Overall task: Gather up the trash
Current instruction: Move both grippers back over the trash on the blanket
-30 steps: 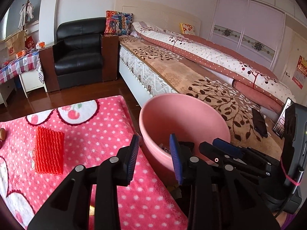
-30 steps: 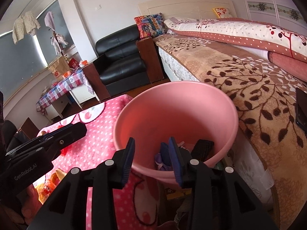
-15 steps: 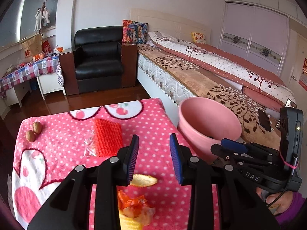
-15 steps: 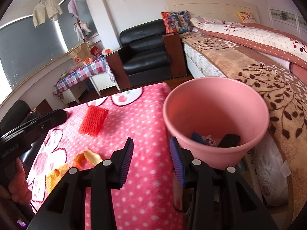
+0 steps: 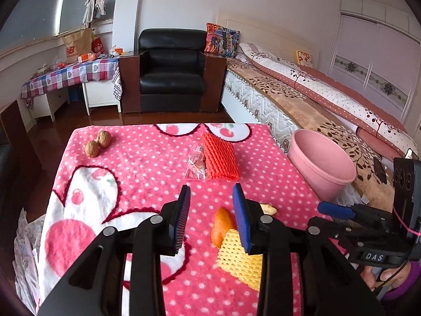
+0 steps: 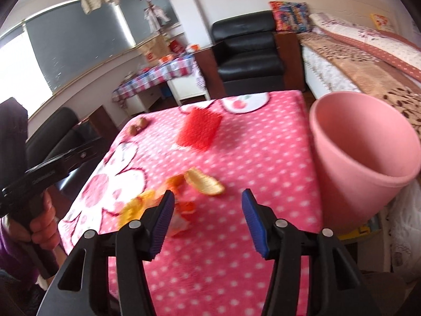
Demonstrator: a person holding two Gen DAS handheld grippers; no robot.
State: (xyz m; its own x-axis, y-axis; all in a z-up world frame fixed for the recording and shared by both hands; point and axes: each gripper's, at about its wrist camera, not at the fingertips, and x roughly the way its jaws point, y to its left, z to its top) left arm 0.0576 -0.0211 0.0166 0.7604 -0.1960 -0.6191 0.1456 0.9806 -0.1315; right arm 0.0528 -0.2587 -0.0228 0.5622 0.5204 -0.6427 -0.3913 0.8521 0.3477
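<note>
Trash lies on a pink dotted cloth (image 5: 136, 168) (image 6: 252, 158): a red foam net (image 5: 220, 157) (image 6: 198, 130) beside a clear wrapper (image 5: 196, 164), an orange peel (image 5: 220, 225) (image 6: 204, 181), a yellow foam net (image 5: 240, 259) (image 6: 134, 206) and two walnuts (image 5: 98, 142) (image 6: 136, 127). A pink bucket (image 5: 322, 167) (image 6: 365, 155) stands off the table's right edge. My left gripper (image 5: 211, 216) hovers open above the cloth, the peel and yellow net just under its right finger. My right gripper (image 6: 208, 220) hangs over the near part of the table with its jaws opening and nothing between them.
A bed (image 5: 315, 105) runs along the right, close behind the bucket. A black armchair (image 5: 172, 71) and a side table with a checked cloth (image 5: 68, 75) stand beyond the table. Dark furniture (image 6: 63, 137) sits at the left.
Both grippers swung left from over the bucket to above the table. The right gripper's jaws spread wider. The peel, yellow net and walnuts came into view.
</note>
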